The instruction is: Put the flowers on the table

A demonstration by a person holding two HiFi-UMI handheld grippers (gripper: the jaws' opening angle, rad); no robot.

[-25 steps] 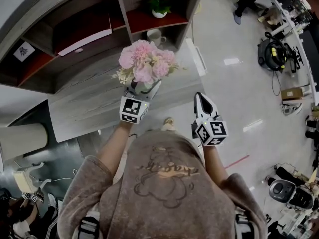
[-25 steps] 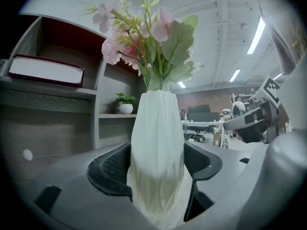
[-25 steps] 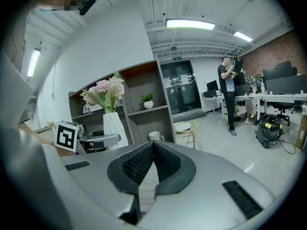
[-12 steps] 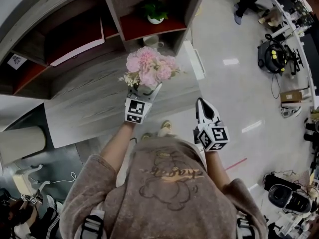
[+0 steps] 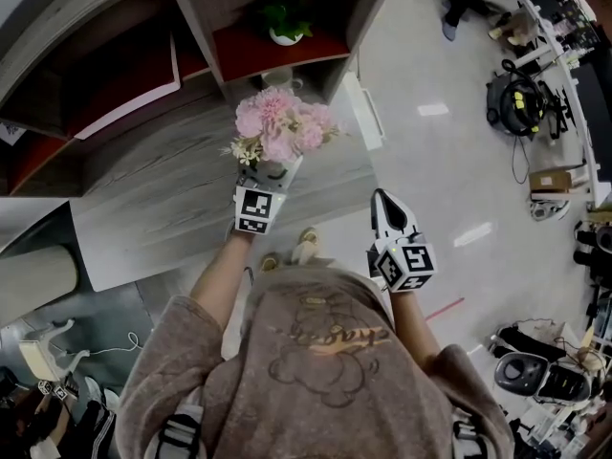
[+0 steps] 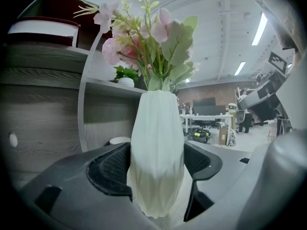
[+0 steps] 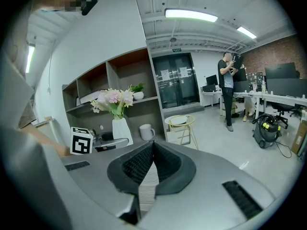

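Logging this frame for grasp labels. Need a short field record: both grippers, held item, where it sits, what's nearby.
left gripper: shut on white vase, vase upright
vase contents: pink flowers
right gripper: shut, nothing between the jaws
vase position: over the wood-grain table; whether it touches the top cannot be told
behind table: shelf unit with white mug and small potted plant
task state: flowers not yet released
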